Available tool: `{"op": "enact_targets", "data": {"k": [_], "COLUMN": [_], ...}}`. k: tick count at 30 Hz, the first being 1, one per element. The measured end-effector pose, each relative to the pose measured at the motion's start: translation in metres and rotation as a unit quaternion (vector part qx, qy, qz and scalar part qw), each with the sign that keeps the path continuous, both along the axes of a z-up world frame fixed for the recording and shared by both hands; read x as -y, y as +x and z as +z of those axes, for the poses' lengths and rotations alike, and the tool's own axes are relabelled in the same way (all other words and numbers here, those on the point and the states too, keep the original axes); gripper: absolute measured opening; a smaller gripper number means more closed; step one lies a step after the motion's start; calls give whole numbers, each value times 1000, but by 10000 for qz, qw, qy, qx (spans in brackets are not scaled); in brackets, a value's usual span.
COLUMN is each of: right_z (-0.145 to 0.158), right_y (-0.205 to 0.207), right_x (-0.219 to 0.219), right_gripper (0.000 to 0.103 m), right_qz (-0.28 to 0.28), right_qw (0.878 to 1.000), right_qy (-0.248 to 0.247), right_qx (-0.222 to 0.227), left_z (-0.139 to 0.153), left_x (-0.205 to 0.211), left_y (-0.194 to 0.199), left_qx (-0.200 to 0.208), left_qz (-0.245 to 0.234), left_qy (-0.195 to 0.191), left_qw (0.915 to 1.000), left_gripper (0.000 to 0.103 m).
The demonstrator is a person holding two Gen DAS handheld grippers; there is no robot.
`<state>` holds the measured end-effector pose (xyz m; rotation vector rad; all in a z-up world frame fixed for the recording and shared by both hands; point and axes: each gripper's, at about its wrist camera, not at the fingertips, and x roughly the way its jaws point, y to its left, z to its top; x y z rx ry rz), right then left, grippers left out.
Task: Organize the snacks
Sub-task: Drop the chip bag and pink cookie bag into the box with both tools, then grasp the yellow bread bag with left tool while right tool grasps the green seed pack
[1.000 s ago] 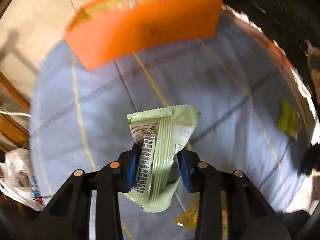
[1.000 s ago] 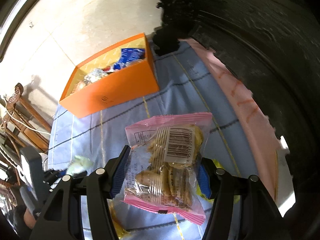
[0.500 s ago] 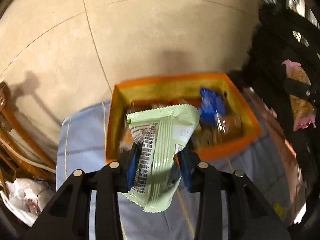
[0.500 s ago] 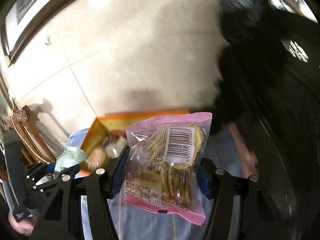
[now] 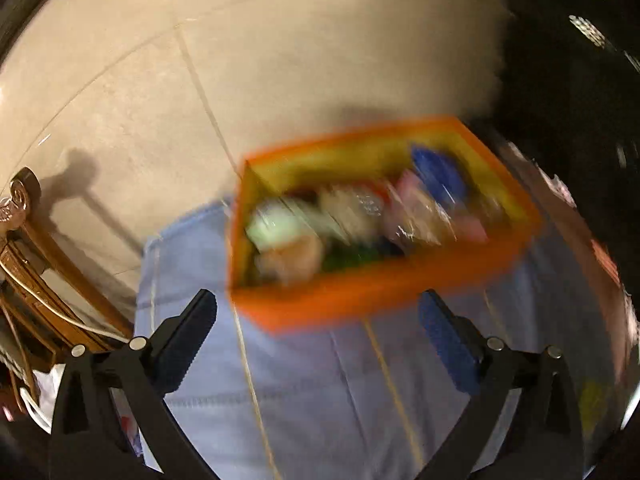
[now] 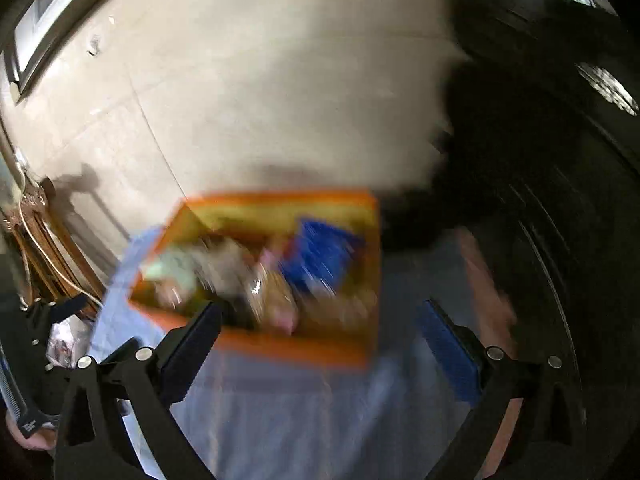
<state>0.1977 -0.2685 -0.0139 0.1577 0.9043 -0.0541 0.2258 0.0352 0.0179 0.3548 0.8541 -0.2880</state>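
We see both tools, left and right, just opened wide, empty; snacks blurred in box.

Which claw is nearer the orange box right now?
Right, marginally. The right claw, open, has one finger overlapping the orange box front wall. The left claw, open, sits just short of that wall. Blur makes this rough.

One orange box, one blue checked cloth, two tools, several blurred snack packets.
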Motion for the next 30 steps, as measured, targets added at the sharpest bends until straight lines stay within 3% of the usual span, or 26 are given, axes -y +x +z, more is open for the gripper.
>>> {"op": "enact_targets", "data": {"k": [5, 8, 11, 13, 14, 16, 19, 21, 22, 24, 25, 26, 27, 28, 29, 30], "right_z": [-62, -108, -135, -158, -168, -177, -178, -192, -188, -191, -192, -193, -192, -189, -184, -176], "right_y": [-116, -161, -188, -202, -200, -204, -199, -197, -202, -201, -202, -202, -203, -205, -205, -209], "right_x": [25, 16, -2, -6, -1, 12, 6, 1, 2, 6, 13, 15, 14, 9, 5, 2], "right_gripper": [99, 99, 99, 99, 99, 99, 99, 99, 99, 97, 95, 87, 80, 75, 66, 55], "right_qz": [-1044, -645, 196, 519, 407, 176, 221, 266, 170, 17, -308, -414, -468, -500, -503, -497], "right_qw": [9879, 9845, 9805, 9738, 9714, 9791, 9756, 9688, 9730, 9715, 9714, 9717, 9715, 9700, 9695, 9725], "right_qy": [-460, -498, -1076, -1515, -1536, -1045, -1357, -1490, -1434, -1227, -868, -717, -667, -808, -846, -613], "right_qx": [-1050, -1556, -1634, -1616, -1762, -1738, -1714, -1964, -1800, -2029, -2190, -2214, -2225, -2237, -2243, -2191], "left_z": [-56, -89, -107, -116, -121, -132, -150, -167, -171, -173, -173, -174, -173, -172, -167, -163], "left_x": [-11, -18, -26, -27, -26, -18, -5, 0, -2, -4, -3, -3, -2, -1, 1, 2], "left_y": [-108, -167, -210, -222, -226, -230, -232, -231, -232, -235, -236, -236, -236, -236, -235, -234], "left_qx": [-589, -1270, -1474, -1646, -1774, -1861, -1792, -2008, -1963, -1731, -1670, -1694, -1735, -1766, -1772, -1759], "left_qz": [-342, -396, -349, 10, 133, 289, 507, 592, 653, 705, 617, 612, 583, 556, 543, 521], "left_qy": [367, 288, 121, 76, -75, -44, -151, -22, -210, -282, -255, -278, -265, -255, -233, -222], "left_qw": [9970, 9907, 9884, 9863, 9840, 9821, 9824, 9778, 9781, 9820, 9837, 9832, 9827, 9824, 9824, 9828], "left_gripper": [99, 99, 99, 99, 99, 99, 99, 99, 99, 99, 98, 97, 95, 86, 63, 51]}}
